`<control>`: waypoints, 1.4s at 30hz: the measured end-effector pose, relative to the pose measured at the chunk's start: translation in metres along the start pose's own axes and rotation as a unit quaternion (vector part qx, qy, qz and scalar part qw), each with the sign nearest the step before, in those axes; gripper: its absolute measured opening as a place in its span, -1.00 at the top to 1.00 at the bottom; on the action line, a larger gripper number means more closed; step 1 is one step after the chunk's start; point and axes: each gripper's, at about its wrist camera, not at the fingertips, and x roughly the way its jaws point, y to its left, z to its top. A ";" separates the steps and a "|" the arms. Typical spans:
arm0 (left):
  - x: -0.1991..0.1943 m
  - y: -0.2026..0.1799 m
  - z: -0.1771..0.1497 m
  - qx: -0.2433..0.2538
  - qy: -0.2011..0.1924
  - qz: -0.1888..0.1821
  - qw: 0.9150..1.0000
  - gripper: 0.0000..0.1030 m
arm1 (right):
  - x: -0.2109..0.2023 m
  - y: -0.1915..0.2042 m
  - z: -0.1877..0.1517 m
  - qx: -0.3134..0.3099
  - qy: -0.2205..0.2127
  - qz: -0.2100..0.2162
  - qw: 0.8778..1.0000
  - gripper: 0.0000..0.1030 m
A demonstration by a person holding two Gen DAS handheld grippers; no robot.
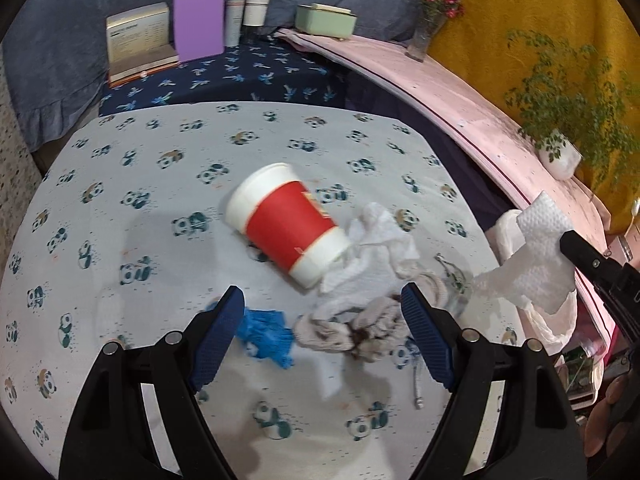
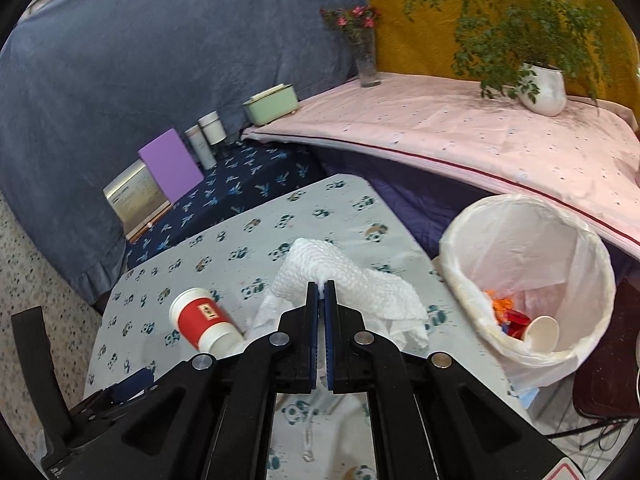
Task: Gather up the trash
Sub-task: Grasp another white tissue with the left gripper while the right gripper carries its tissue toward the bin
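Over panda cloth: right tool (image 2: 321,285) clamps dimpled paper towel (image 2: 352,280); left tool (image 1: 322,308) released.

I'm in a home: ahead of my fingers, a panda-print worktop (image 2: 248,240), a pink bedsheet (image 2: 460,140), a flower vase (image 2: 366,60), a potted plant (image 2: 544,88).

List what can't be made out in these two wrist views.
- Bin contents, right wrist view: only a paper cup and orange bits show; the liner wall hides the rest.
- Bin, left wrist view: mostly hidden behind the held paper towel.
- Table under the right gripper, right wrist view: covered by its body.
- Red cup label, left wrist view: blurred.
- Box text, left wrist view: too small.
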 end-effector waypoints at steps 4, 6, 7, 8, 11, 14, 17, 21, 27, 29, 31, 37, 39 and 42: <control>0.010 -0.025 0.007 0.018 0.002 -0.008 1.000 -0.48 | 0.001 -0.018 -0.001 0.015 0.003 -0.009 1.000 0.94; 0.018 -0.037 0.012 0.023 0.005 -0.013 1.000 -0.45 | 0.002 -0.026 -0.002 0.019 0.004 -0.012 1.000 0.94; 0.022 -0.041 0.015 0.024 0.008 -0.015 1.000 -0.43 | 0.004 -0.030 -0.003 0.022 0.005 -0.014 1.000 0.94; 0.027 -0.046 0.017 0.025 0.010 -0.019 0.999 -0.41 | 0.004 -0.033 -0.003 0.023 0.006 -0.015 1.000 0.94; 0.044 -0.060 0.024 0.033 0.019 -0.020 0.999 -0.34 | 0.009 -0.043 -0.002 0.029 0.009 -0.018 0.999 0.94; 0.064 -0.072 0.028 0.044 0.025 -0.010 0.999 -0.29 | 0.015 -0.052 -0.001 0.035 0.012 -0.019 0.999 0.94; 0.086 -0.073 0.029 0.046 0.047 -0.004 0.998 0.00 | 0.023 -0.059 -0.002 0.039 0.017 -0.019 0.999 0.94; 0.103 -0.069 0.028 0.036 0.067 -0.003 0.997 0.45 | 0.032 -0.066 -0.004 0.043 0.024 -0.020 0.999 0.94; 0.096 -0.068 0.027 0.040 0.055 -0.004 0.998 0.85 | 0.035 -0.066 -0.005 0.045 0.025 -0.018 0.998 0.94; 0.088 -0.069 0.029 0.040 0.049 -0.008 0.998 0.86 | 0.033 -0.063 -0.004 0.044 0.023 -0.016 0.999 0.94; 0.079 -0.070 0.031 0.039 0.041 -0.014 0.998 0.87 | 0.028 -0.060 -0.003 0.041 0.019 -0.014 0.999 0.94; 0.042 -0.079 0.039 0.041 0.014 -0.034 0.998 0.87 | 0.005 -0.053 0.004 0.035 -0.001 -0.009 0.999 0.94; 0.029 -0.084 0.041 0.044 0.001 -0.040 0.998 0.87 | -0.004 -0.050 0.005 0.033 -0.008 -0.007 0.999 0.94; 0.011 -0.092 0.043 0.050 -0.012 -0.051 0.997 0.87 | -0.017 -0.049 0.007 0.031 -0.018 -0.006 0.999 0.94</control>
